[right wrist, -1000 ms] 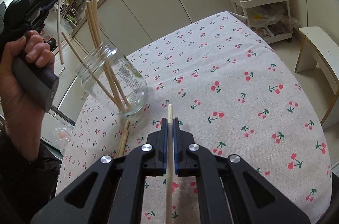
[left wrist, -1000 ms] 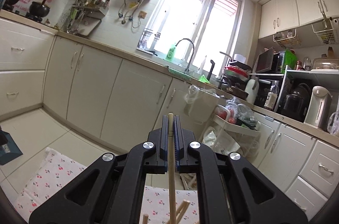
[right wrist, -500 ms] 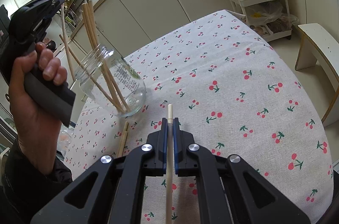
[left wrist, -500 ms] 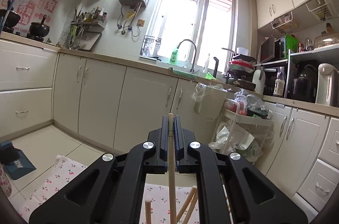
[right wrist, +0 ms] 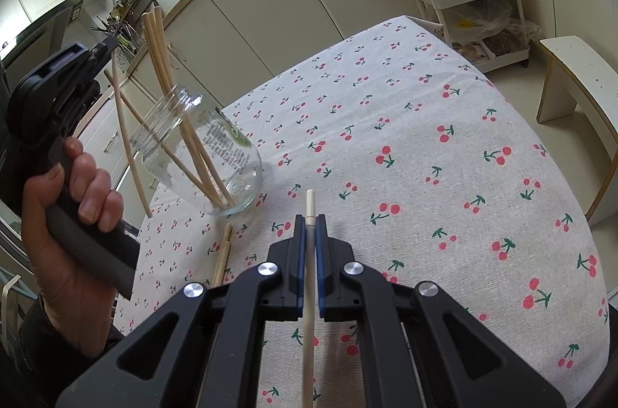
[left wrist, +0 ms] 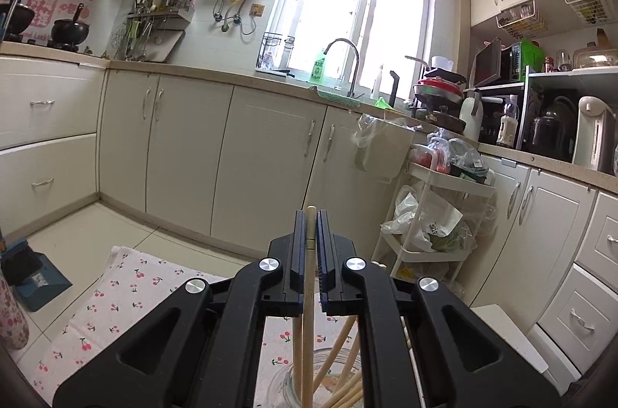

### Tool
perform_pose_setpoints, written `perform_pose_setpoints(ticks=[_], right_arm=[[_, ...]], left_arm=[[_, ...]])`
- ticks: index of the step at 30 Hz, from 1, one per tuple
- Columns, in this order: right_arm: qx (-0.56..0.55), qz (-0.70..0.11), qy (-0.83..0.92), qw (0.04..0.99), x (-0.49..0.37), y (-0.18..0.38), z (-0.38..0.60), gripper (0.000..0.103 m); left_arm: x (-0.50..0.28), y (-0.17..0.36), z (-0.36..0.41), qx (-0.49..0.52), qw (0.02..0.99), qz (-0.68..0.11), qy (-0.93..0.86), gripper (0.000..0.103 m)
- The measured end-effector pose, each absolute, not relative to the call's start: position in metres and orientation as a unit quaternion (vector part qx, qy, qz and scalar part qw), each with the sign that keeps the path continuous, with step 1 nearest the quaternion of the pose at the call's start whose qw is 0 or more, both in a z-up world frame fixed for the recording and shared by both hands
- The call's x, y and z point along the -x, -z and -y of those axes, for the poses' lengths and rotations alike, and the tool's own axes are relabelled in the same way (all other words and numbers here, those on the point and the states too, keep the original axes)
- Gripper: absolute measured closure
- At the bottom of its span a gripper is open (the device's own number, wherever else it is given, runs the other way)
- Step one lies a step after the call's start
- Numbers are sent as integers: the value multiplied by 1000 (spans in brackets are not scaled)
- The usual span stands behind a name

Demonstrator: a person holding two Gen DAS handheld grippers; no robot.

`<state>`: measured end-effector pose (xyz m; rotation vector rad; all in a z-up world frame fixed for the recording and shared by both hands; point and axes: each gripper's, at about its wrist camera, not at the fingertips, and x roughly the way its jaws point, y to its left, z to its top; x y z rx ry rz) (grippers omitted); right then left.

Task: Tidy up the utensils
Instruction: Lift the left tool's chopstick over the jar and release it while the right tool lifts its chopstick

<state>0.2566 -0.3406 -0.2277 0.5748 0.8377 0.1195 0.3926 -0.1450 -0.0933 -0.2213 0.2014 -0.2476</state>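
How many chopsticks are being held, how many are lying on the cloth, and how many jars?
Held chopsticks: 2, one in the left hand-held gripper, one in the right hand-held gripper
Loose chopsticks on the tablecloth: 2
Glass jar: 1
Total: 5

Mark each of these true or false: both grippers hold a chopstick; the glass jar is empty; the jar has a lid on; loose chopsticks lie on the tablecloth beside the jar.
1. Both grippers hold a chopstick. True: the left gripper and the right gripper are each shut on one.
2. The glass jar is empty. False: several chopsticks stand in it.
3. The jar has a lid on. False: its mouth is open.
4. Loose chopsticks lie on the cherry tablecloth beside the jar. True.
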Motion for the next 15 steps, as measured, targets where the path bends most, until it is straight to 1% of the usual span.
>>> perform_pose_setpoints(ticks=[4,11,15], right_arm=[[-276,-401,-56,872,-256,228,341,97],[-275,-402,-58,871,-256,228,341,97],[-278,-403,-60,870,-257,228,341,97]], left_arm=[[-393,80,137,128,980,-92,125,98],[-397,42,140,162,978,-38,128,98],[-401,36,146,165,977,-30,132,98]])
